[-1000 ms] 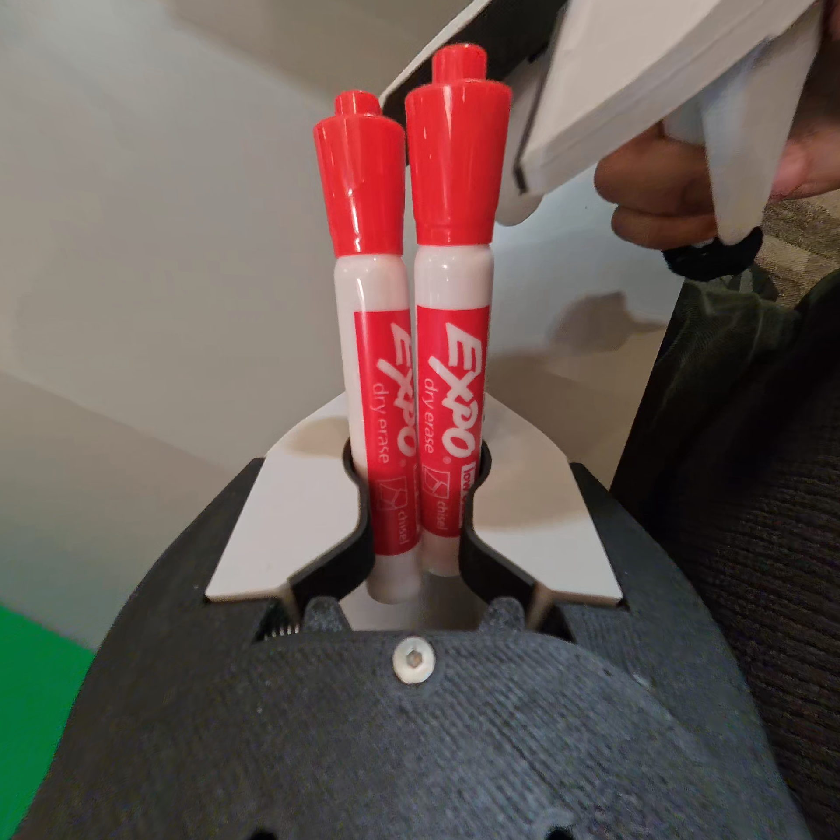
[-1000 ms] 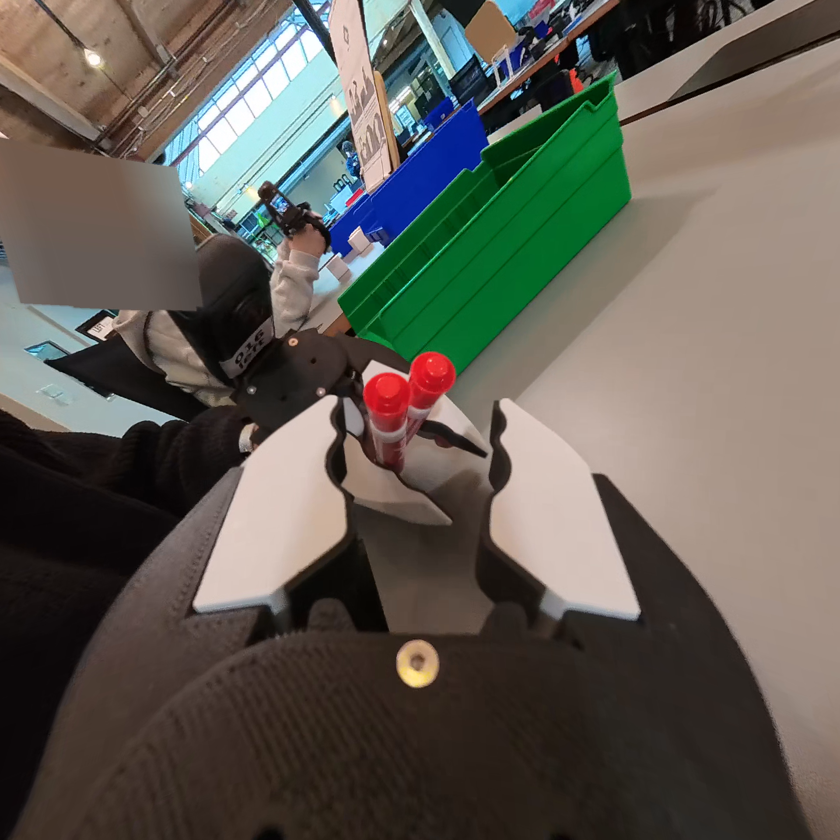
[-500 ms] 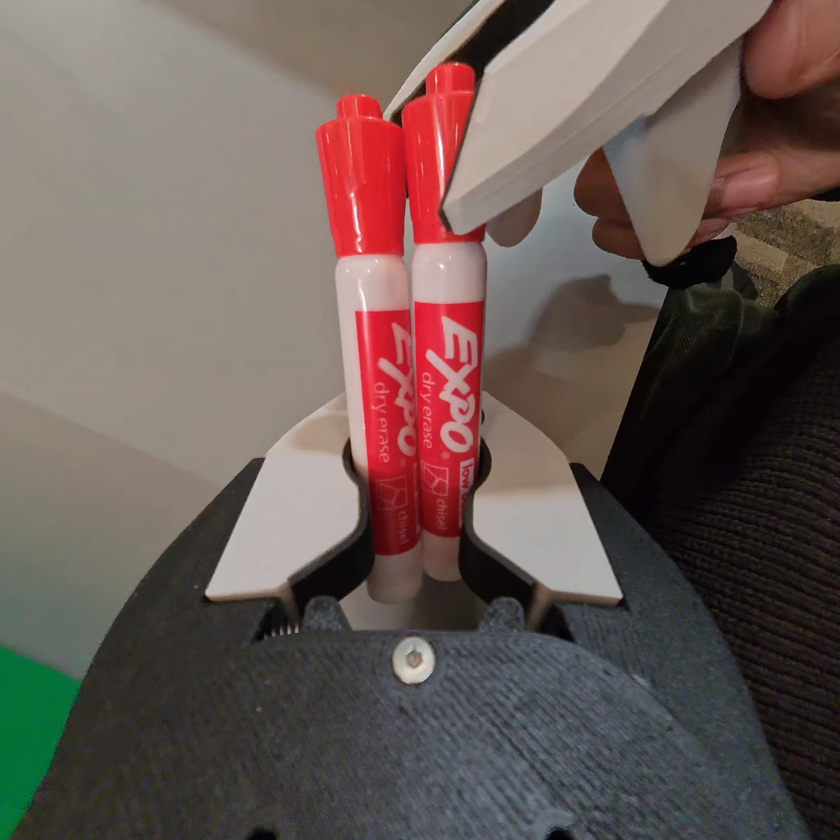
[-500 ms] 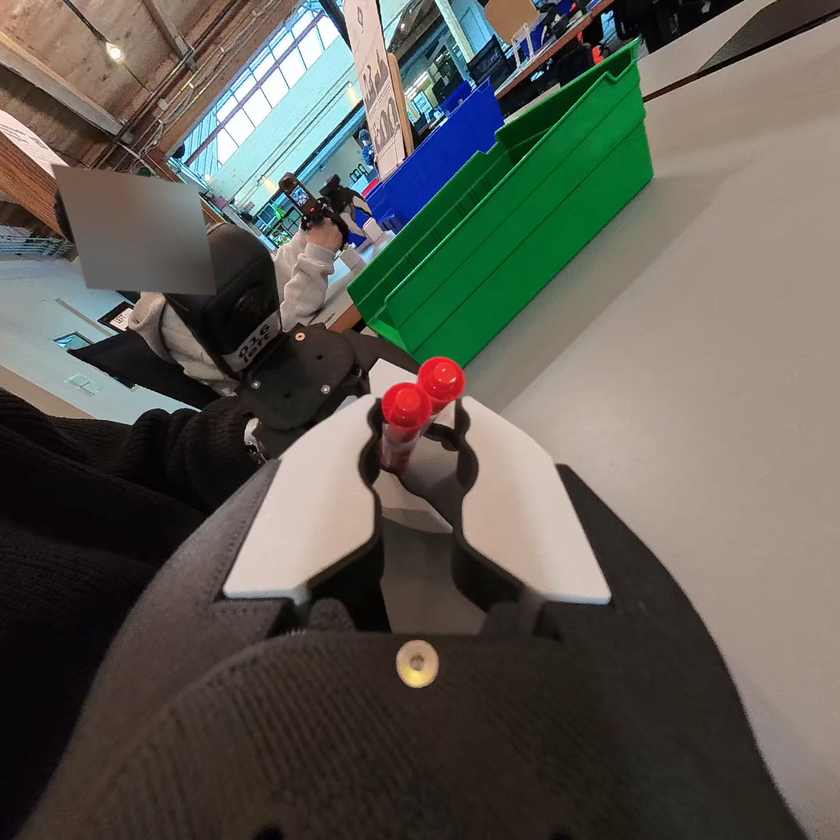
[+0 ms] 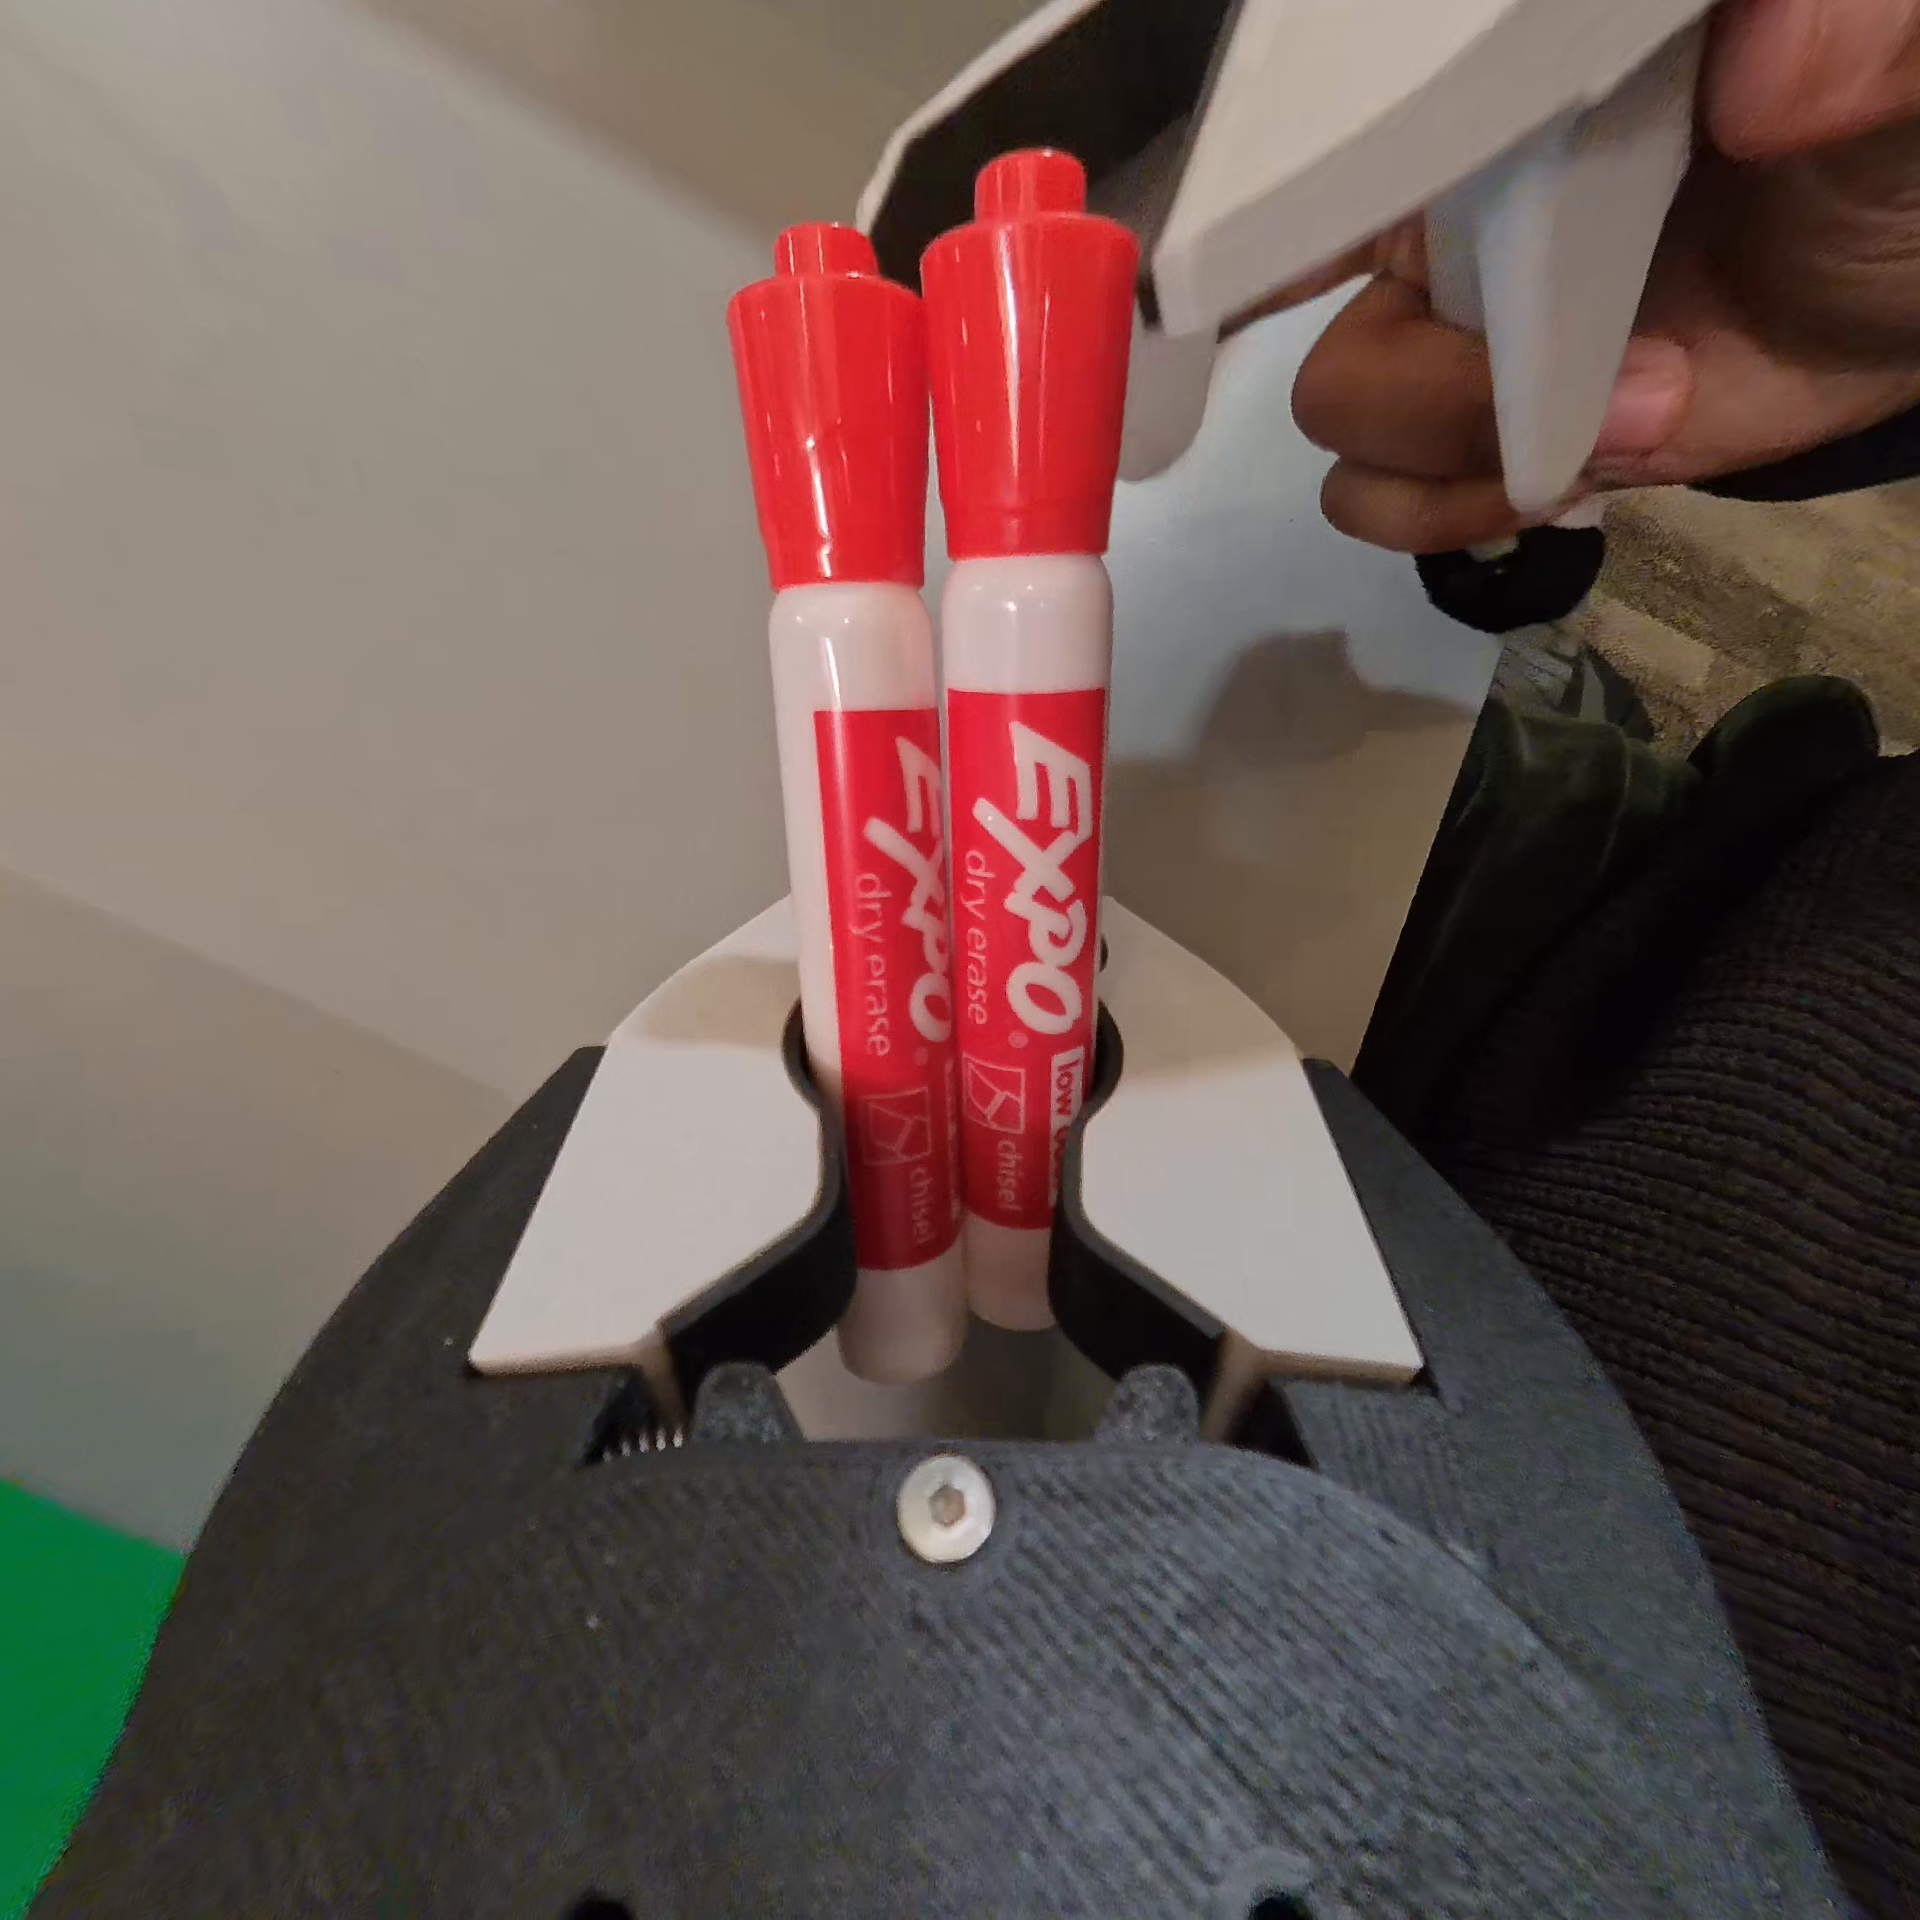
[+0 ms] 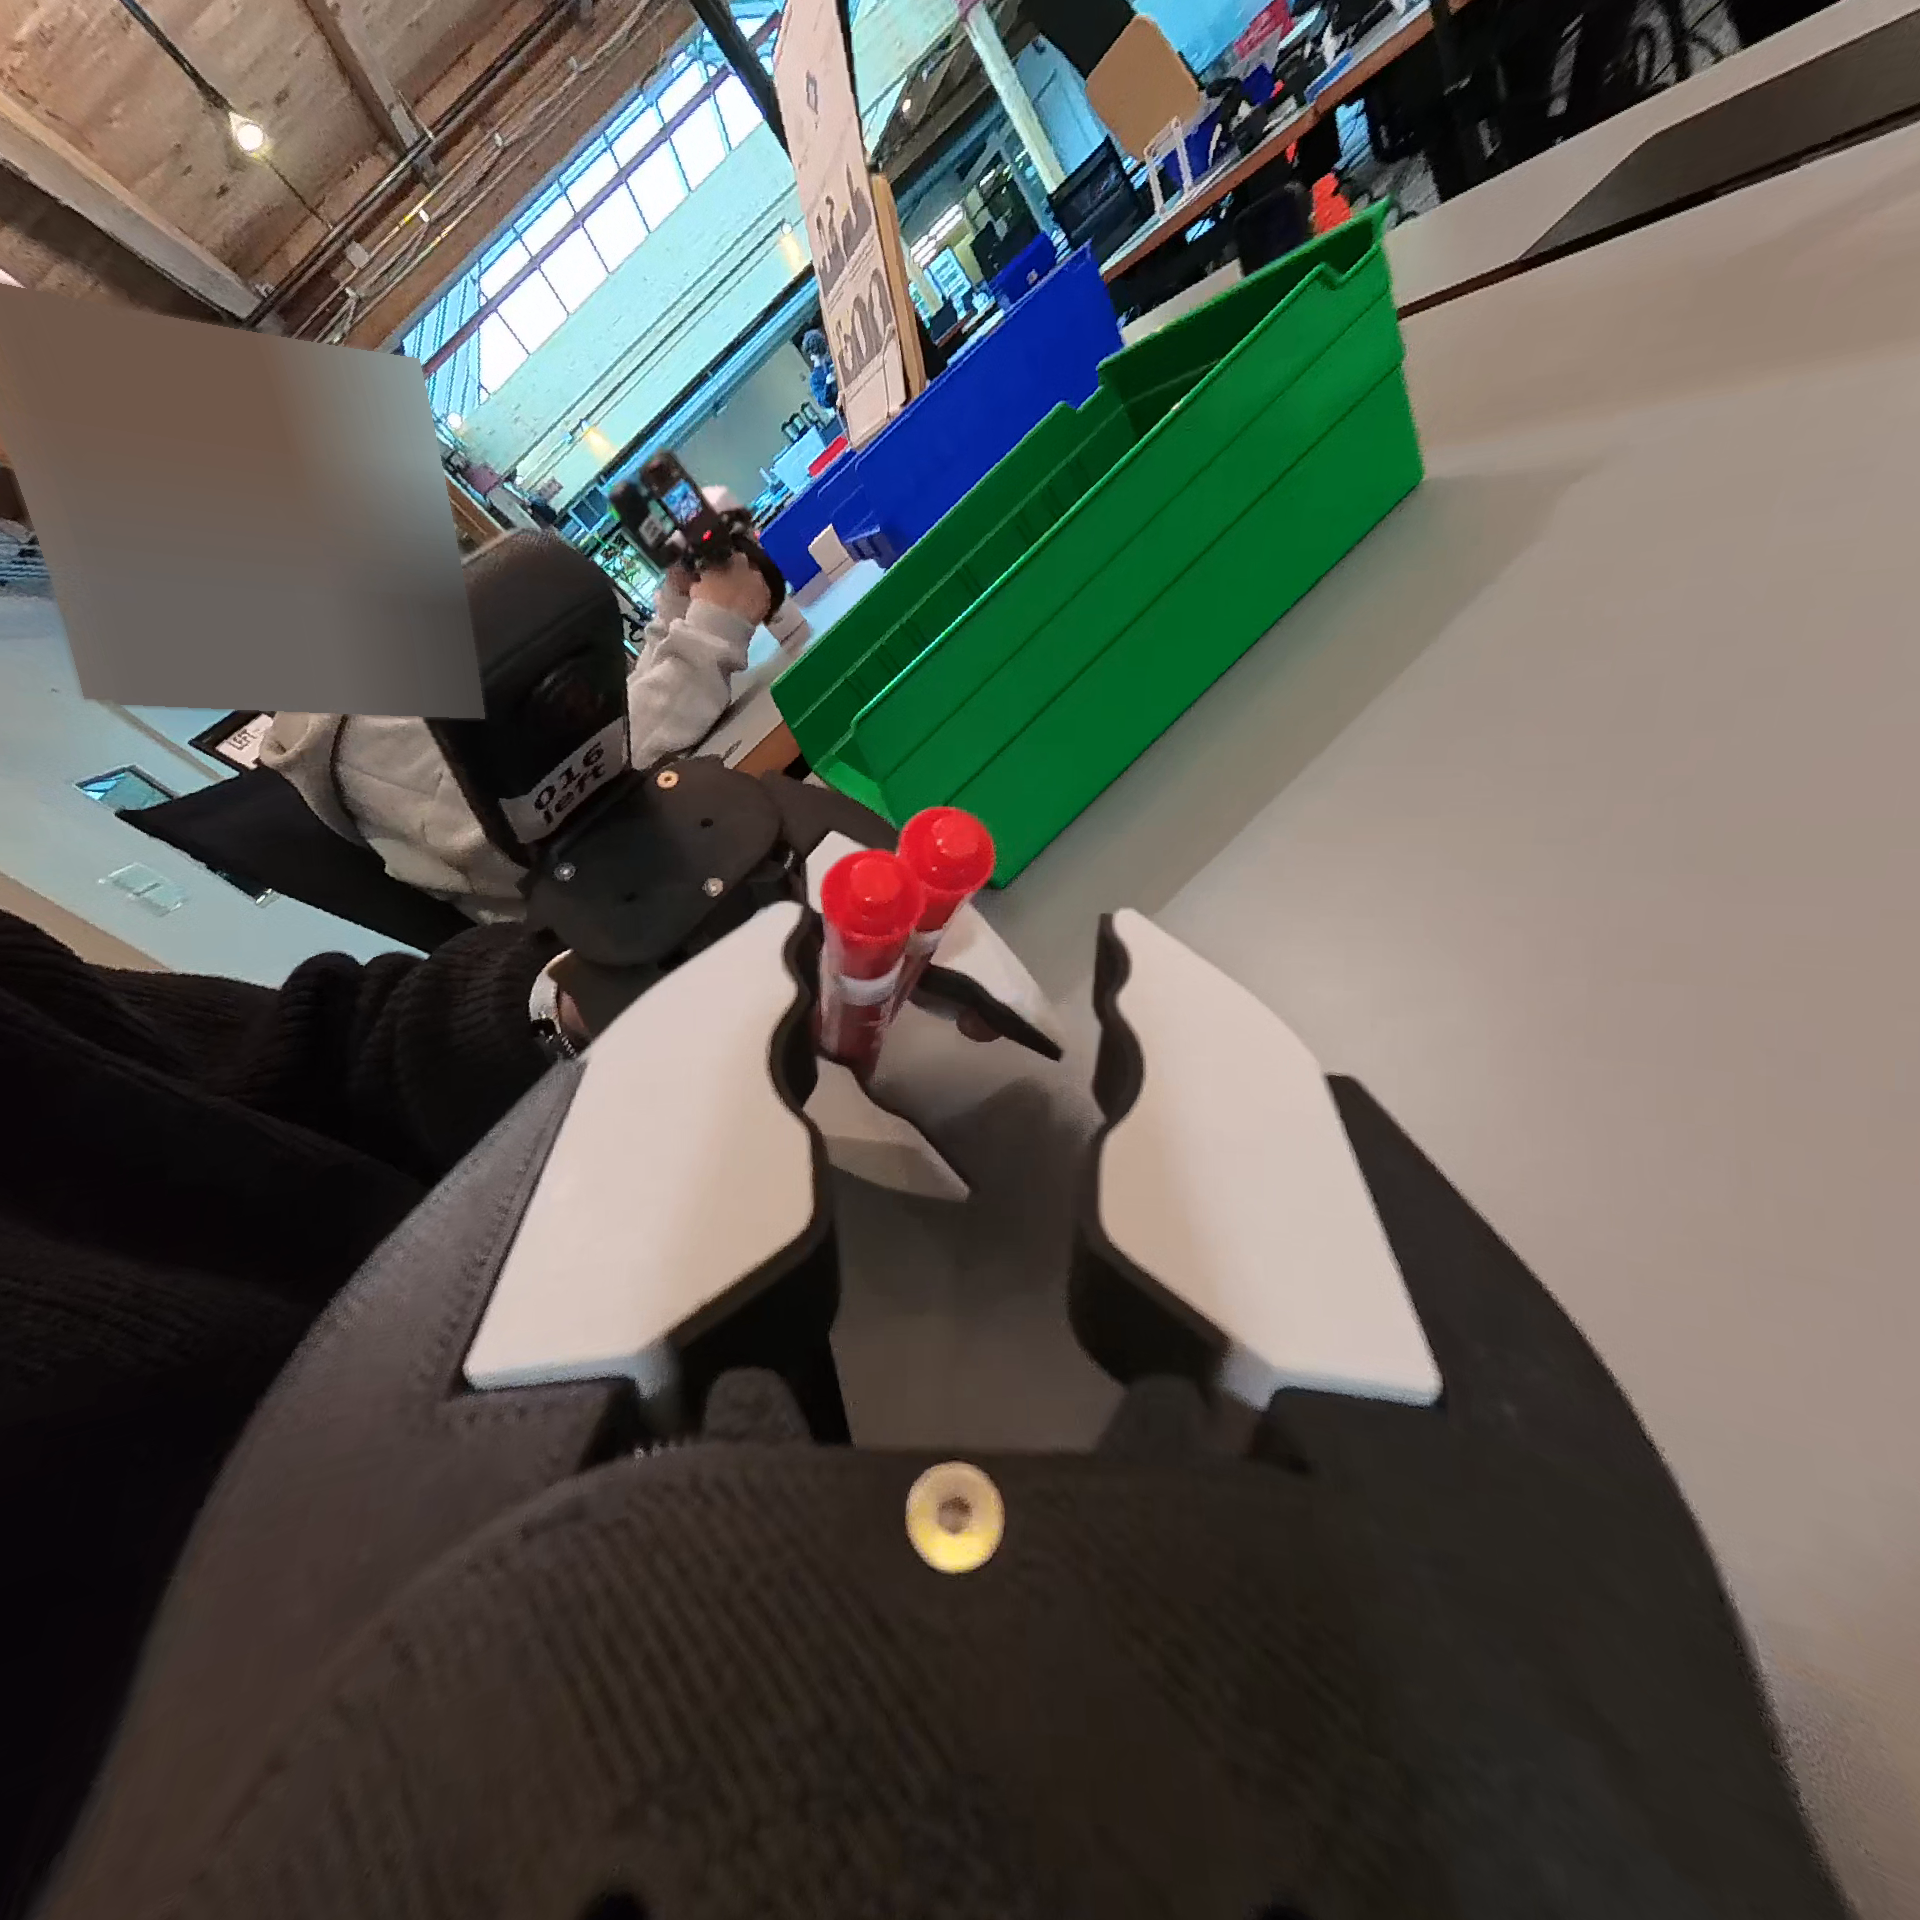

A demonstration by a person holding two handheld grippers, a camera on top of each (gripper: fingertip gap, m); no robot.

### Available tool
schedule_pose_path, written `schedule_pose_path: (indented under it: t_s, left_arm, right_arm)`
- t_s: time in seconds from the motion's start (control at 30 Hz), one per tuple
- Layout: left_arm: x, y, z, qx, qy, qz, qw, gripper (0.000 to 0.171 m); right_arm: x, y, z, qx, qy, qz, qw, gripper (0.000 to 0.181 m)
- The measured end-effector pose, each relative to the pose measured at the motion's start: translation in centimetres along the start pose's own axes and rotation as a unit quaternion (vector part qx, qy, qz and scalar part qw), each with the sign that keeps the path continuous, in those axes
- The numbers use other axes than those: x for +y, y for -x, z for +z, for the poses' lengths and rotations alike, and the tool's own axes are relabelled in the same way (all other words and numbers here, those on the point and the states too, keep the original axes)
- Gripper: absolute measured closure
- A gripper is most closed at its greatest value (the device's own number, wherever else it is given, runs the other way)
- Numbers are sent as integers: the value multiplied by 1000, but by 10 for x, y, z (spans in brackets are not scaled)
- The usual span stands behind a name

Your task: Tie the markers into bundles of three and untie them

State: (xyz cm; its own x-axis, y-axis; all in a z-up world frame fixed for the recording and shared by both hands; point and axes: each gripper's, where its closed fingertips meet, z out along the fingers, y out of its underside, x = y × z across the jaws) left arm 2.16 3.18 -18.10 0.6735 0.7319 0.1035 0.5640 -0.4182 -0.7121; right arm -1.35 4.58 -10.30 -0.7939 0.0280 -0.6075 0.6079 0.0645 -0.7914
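Reopened since a moment ago, right claw [image 6: 951, 1039] gapes beside two red markers [image 5: 935, 727] clamped in left claw [image 5: 951, 1101].

L gripper [image 5: 951, 1101] clamps two markers side by side, upright betw its fingers: left marker [image 5: 857, 790] touching right marker [image 5: 1023, 727], caps fwd of the tips, butt ends back toward the gripper body. R gripper [image 6: 951, 1023] sits just beyond the caps, fingers spread; both caps lie betw its fingertips, nearer its left finger [image 6: 665, 1143], apart from the right one. A hand [image 5: 1558, 343] grips the R gripper, to the right of the L gripper. Table [image 6: 1610, 935] under both. Bin [image 6: 1122, 623] on the table ahead of the R gripper, beyond the markers; a second bin [image 6: 966, 416] behind it. A person [image 6: 436, 769] ahead-left of the R gripper.
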Motion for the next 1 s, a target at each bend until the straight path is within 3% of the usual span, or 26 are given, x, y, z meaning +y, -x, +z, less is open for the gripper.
schedule_pose_path:
  t_s: [0.17,0.3,0.43,0.57,0.7,0.87,1.0]
  left_arm:
    - [3,-3,-6,2,-5,-18,1000,129]
    - [11,-4,-14,-10,-5,-28,1000,129]
    - [19,-4,-25,-20,-11,-44,999,129]
    - [30,-5,-38,-36,-16,-59,997,129]
    - [41,-9,-50,-45,-20,-71,996,129]
    - [62,-14,-60,-48,-7,-72,996,129]
    - [70,-16,-71,-45,-15,-92,995,129]
  right_arm:
    - [-36,-10,-10,32,-27,-56,998,127]
    - [-74,5,2,16,-16,-115,993,130]
    - [-91,30,57,-20,68,-194,978,130]
    - [-96,55,142,-44,163,-315,934,133]
    - [-62,53,231,-58,335,-328,881,125]
    - [-8,10,303,-16,491,-414,766,130]
    - [28,5,329,-9,553,-355,754,130]
